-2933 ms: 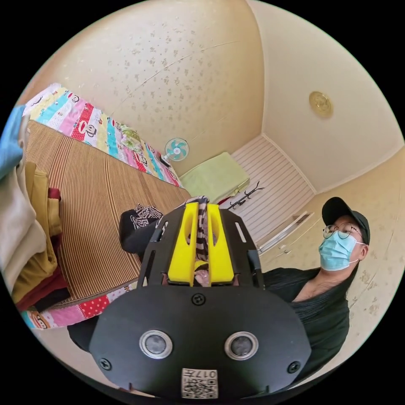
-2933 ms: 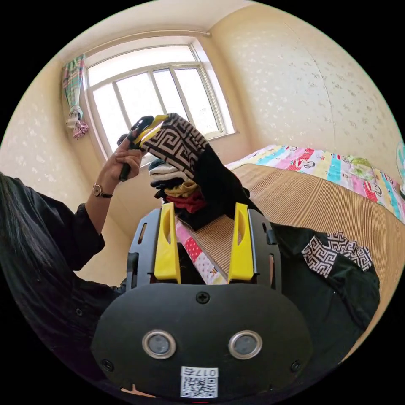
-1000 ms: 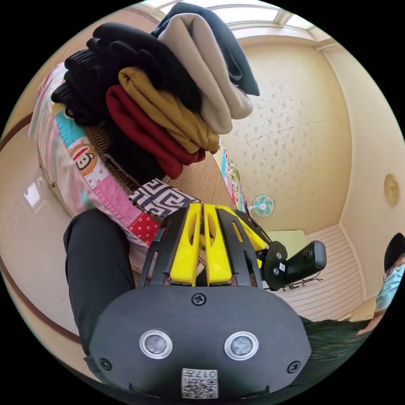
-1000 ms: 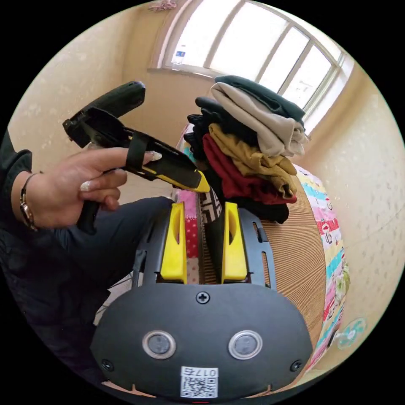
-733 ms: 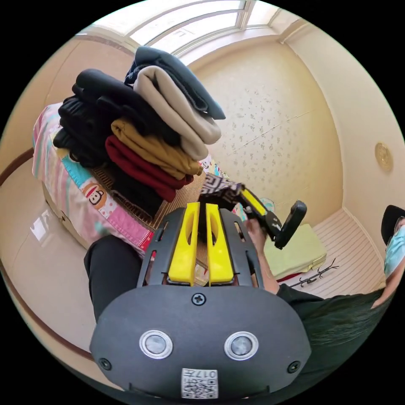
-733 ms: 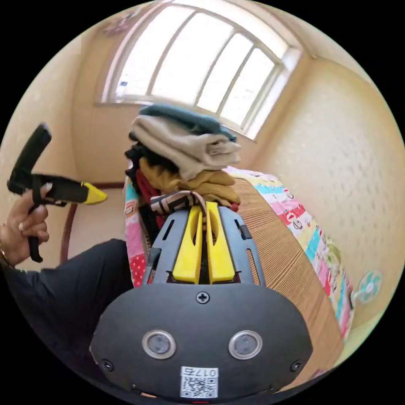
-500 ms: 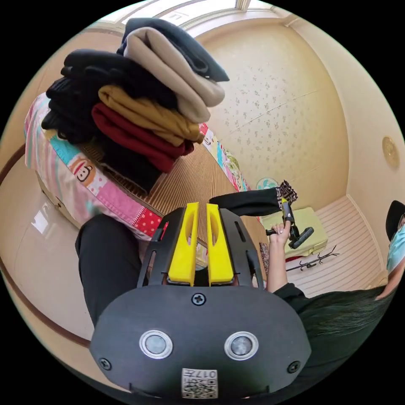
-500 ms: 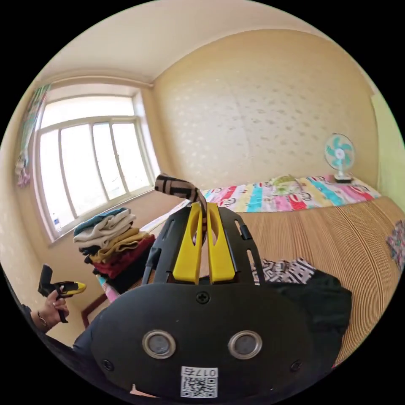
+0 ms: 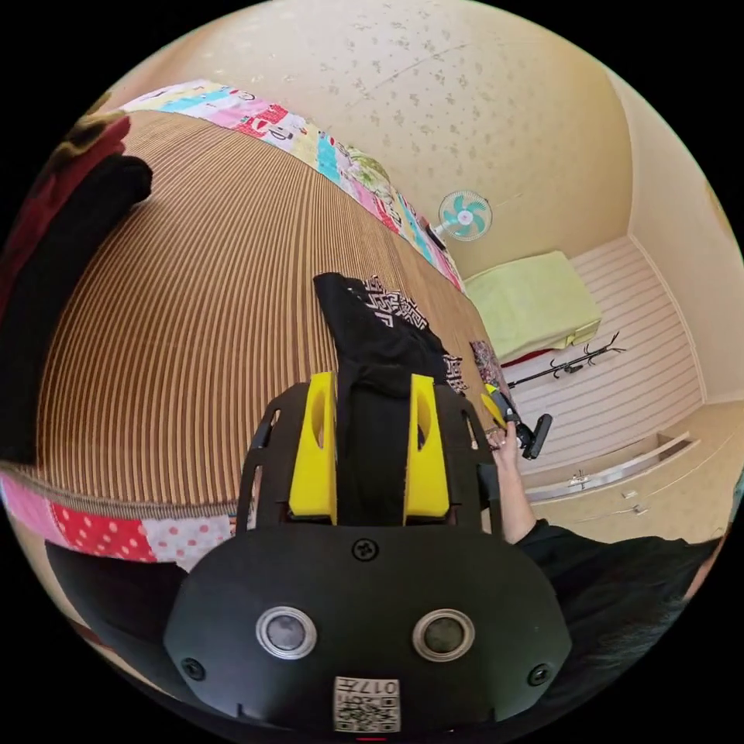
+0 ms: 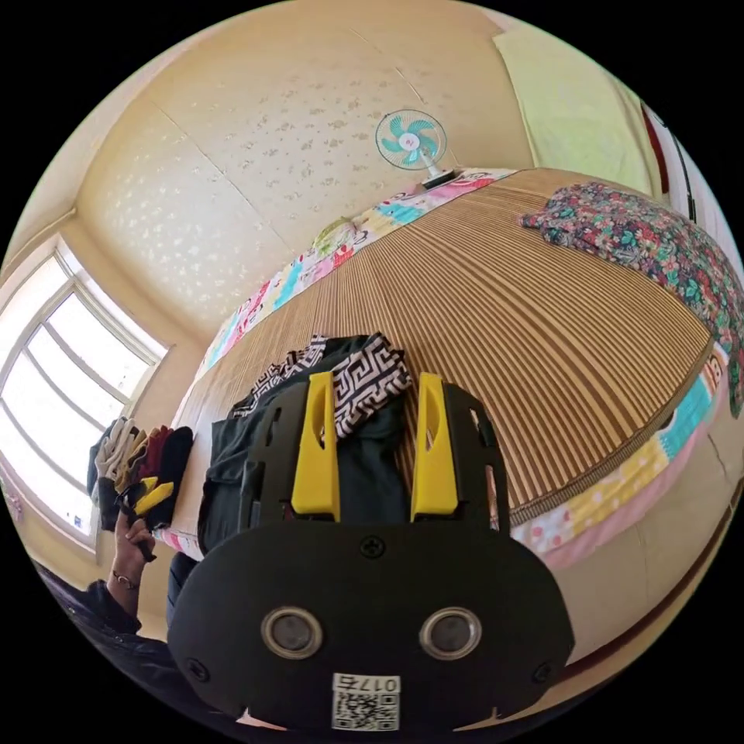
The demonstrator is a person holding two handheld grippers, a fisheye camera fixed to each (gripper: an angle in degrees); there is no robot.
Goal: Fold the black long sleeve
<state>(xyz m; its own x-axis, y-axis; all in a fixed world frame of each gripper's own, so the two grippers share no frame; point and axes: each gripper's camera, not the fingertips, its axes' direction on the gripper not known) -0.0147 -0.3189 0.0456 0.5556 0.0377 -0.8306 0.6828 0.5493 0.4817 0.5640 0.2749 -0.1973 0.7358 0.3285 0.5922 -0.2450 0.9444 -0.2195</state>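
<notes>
A bedroom in a home — a wide bed [image 10: 542,310] covered by a striped bamboo mat [image 9: 194,310] over a bright patchwork sheet [image 10: 620,480]. At its far edge stands 1 small teal fan [image 10: 411,139] against pale floral wallpaper [image 10: 256,155]. A stack of folded clothes [image 10: 139,465] sits near the window [image 10: 54,387] — and a floral cushion [image 10: 651,240] lies to the right.

Both gripper views look closely down at the striped mat [image 9: 194,310] from its near edge, sharing the black long sleeve [image 9: 372,341].
</notes>
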